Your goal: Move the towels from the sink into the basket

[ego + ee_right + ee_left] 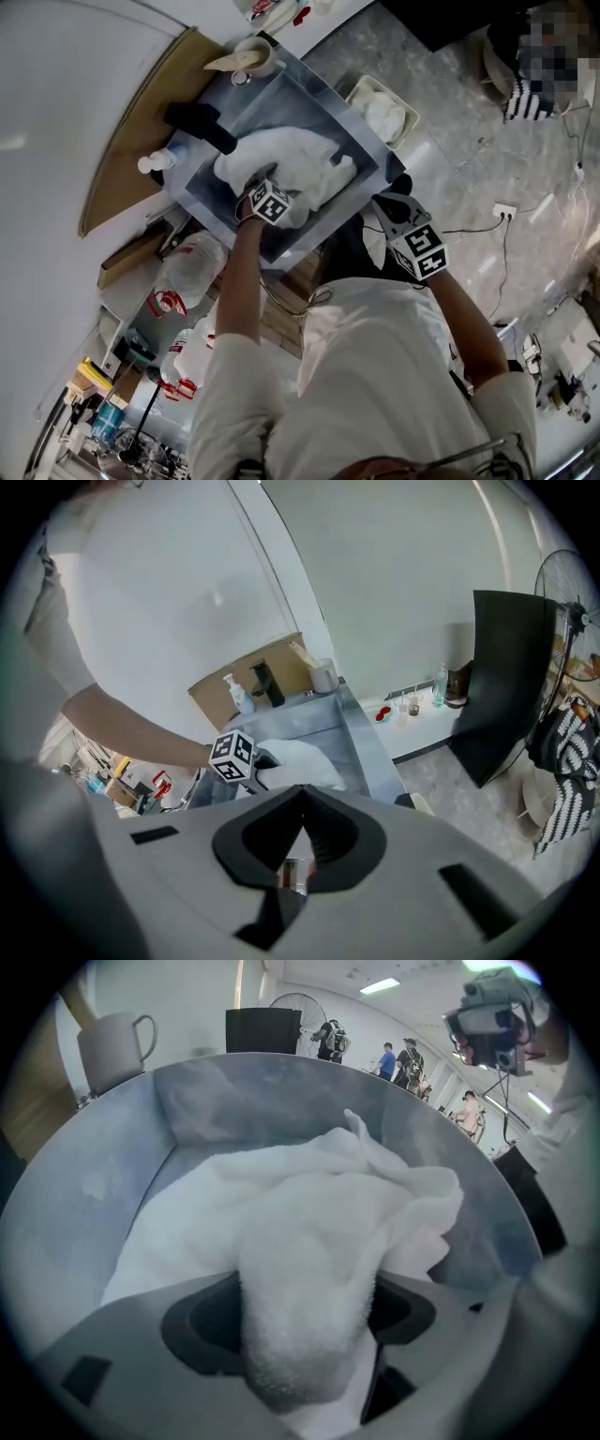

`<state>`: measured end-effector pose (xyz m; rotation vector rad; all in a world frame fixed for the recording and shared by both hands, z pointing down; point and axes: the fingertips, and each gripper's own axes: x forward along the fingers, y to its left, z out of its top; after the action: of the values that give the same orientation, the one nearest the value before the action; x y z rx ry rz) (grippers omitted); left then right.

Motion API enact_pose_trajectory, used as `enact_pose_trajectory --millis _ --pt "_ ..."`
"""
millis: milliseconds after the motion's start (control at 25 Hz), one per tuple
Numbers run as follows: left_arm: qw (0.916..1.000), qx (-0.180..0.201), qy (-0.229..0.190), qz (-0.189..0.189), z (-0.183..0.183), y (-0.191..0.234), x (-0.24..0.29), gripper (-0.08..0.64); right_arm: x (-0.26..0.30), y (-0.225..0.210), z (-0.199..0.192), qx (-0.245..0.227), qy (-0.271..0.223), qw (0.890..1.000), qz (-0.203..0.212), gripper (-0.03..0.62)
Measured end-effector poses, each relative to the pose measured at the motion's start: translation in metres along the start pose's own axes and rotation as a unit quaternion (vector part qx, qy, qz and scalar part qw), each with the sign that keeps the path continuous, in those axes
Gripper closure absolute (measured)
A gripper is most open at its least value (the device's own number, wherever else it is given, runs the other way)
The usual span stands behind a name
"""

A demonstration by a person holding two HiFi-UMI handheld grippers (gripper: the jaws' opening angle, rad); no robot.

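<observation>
White towels [300,159] lie heaped in the steel sink [370,141]. My left gripper [265,199] is down in the sink on the heap. In the left gripper view a thick fold of towel [309,1269] fills the gap of the left gripper [307,1307], and both jaws press on it. My right gripper [398,214] hangs outside the sink's near right corner. It is shut and empty in the right gripper view [302,792], which looks over the sink [361,733] and towels [295,761]. The white basket [405,112] stands on the floor to the right of the sink, with white cloth inside.
A black faucet [202,127], a mug [251,58] and a soap bottle [155,161] stand along the sink's far and left edges. Water bottles [187,267] sit lower left. A black panel [511,677] and a fan [572,621] stand right of the sink.
</observation>
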<state>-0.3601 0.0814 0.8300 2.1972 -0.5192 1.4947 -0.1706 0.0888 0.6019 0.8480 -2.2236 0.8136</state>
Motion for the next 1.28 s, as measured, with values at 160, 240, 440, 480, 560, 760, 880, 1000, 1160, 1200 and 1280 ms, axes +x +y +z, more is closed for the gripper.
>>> enact_pose_trajectory --millis 160,240,440,480,560,760,880,1000,1160,1200,1280 --pt "0.9986 -0.051 -0.006 -0.005 -0.003 -0.002 -0.009 0.329 -0.011 -0.004 0.006 0.001 -0.011 1.000 -0.007 0.597" --pt "0.9962 -0.085 -0.016 -0.005 -0.004 -0.002 -0.016 0.364 -0.018 -0.004 0.009 -0.002 -0.016 1.000 -0.011 0.597" --pt "0.9909 -0.123 -0.054 0.013 0.011 -0.015 -0.054 0.383 -0.037 -0.003 0.017 -0.015 -0.030 0.999 -0.014 0.597" --pt "0.9899 -0.126 -0.062 0.018 0.017 -0.017 -0.064 0.384 -0.040 -0.004 0.019 -0.019 -0.033 0.999 -0.015 0.597" --pt "0.9876 -0.131 -0.081 0.030 0.026 -0.019 -0.083 0.387 -0.045 -0.003 0.024 -0.026 -0.039 0.999 -0.016 0.597" --pt "0.9747 -0.167 -0.137 0.055 0.056 -0.023 -0.132 0.391 -0.060 -0.005 0.034 -0.038 -0.063 0.997 -0.021 0.597" --pt "0.9652 -0.189 -0.161 0.083 0.078 -0.022 -0.167 0.393 -0.076 -0.011 0.042 -0.048 -0.075 0.996 -0.021 0.597" --pt "0.9557 -0.198 -0.185 0.115 0.107 -0.025 -0.205 0.394 -0.097 -0.019 0.052 -0.061 -0.090 0.994 -0.021 0.597" --pt "0.9422 -0.195 -0.230 0.147 0.157 -0.032 -0.255 0.394 -0.127 -0.038 0.064 -0.073 -0.108 0.991 -0.024 0.597" --pt "0.9395 -0.189 -0.241 0.152 0.170 -0.035 -0.265 0.394 -0.134 -0.044 0.065 -0.074 -0.111 0.991 -0.026 0.597" --pt "0.9349 -0.175 -0.264 0.160 0.199 -0.041 -0.285 0.394 -0.147 -0.053 0.067 -0.076 -0.119 0.990 -0.030 0.597"
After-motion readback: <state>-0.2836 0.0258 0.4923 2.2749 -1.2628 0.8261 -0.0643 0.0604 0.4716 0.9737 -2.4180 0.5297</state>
